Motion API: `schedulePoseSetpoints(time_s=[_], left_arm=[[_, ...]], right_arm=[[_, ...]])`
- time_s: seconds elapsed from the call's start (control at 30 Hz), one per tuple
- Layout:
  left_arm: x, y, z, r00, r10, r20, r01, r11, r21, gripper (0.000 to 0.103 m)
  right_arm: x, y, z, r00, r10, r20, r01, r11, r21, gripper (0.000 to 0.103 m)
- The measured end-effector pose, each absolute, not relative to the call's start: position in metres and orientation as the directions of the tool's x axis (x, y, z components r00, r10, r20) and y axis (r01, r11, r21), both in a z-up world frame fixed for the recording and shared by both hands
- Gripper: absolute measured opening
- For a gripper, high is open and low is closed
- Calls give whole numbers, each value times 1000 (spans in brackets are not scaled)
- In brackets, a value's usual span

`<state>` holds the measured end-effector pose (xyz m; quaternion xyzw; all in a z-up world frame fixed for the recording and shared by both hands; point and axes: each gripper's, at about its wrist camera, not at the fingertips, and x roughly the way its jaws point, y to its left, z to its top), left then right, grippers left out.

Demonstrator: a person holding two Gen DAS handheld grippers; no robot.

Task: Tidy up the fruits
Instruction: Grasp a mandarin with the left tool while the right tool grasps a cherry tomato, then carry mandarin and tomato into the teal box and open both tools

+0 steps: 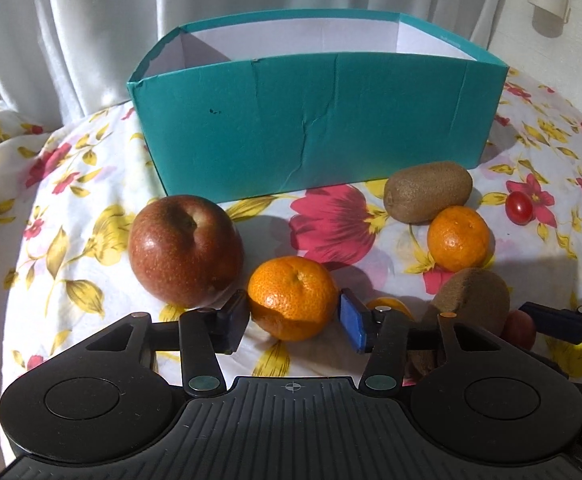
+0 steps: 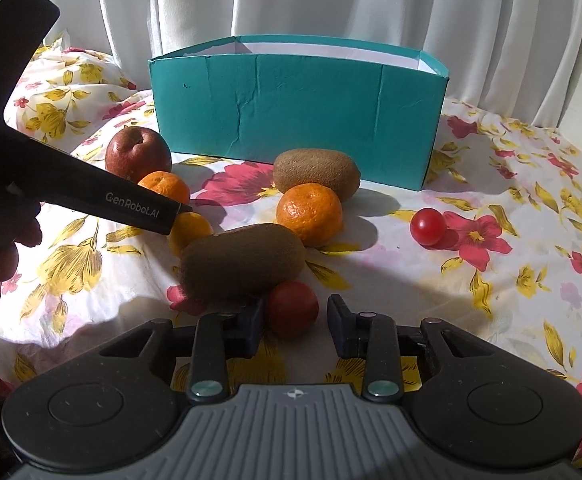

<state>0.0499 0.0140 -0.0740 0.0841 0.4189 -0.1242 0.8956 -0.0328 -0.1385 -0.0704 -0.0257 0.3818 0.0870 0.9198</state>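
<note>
A teal box [image 1: 311, 120], open at the top, stands at the back; it also shows in the right wrist view [image 2: 299, 116]. My left gripper [image 1: 294, 320] is open, its pads on either side of a mandarin [image 1: 293, 298], close to its sides. A red apple [image 1: 185, 250] lies to its left. My right gripper [image 2: 295, 322] is open around a cherry tomato [image 2: 292, 307], with a kiwi [image 2: 243, 262] just behind. A second mandarin [image 2: 310, 214], a second kiwi [image 2: 317, 172] and another cherry tomato [image 2: 428, 227] lie further back.
Everything lies on a soft floral cloth [image 2: 491, 280]. White curtains [image 2: 371, 0] hang behind the box. The left gripper's body [image 2: 71, 184] crosses the left of the right wrist view, over a small orange fruit [image 2: 191, 232].
</note>
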Motion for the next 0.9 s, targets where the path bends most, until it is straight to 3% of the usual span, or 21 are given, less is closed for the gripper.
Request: schedulePoseSetpoints(time_s=[0.13, 0.5, 0.73, 0.9], left_arm=[[50, 14, -74, 613, -158, -774, 300, 953, 43, 52], [41, 14, -60, 621, -178, -763, 318, 947, 38, 51], [34, 12, -20, 640, -224, -735, 330, 944, 0, 51], [48, 6, 22, 692, -162, -703, 264, 964, 38, 51]], right_arm=[[-32, -139, -70, 693, 136, -708, -176, 984, 17, 27], [-32, -147, -62, 705, 111, -701, -146, 989, 9, 27], [-24, -161, -26, 770, 88, -632, -119, 993, -7, 27], [-7, -165, 9, 840, 69, -538, -108, 993, -41, 27]])
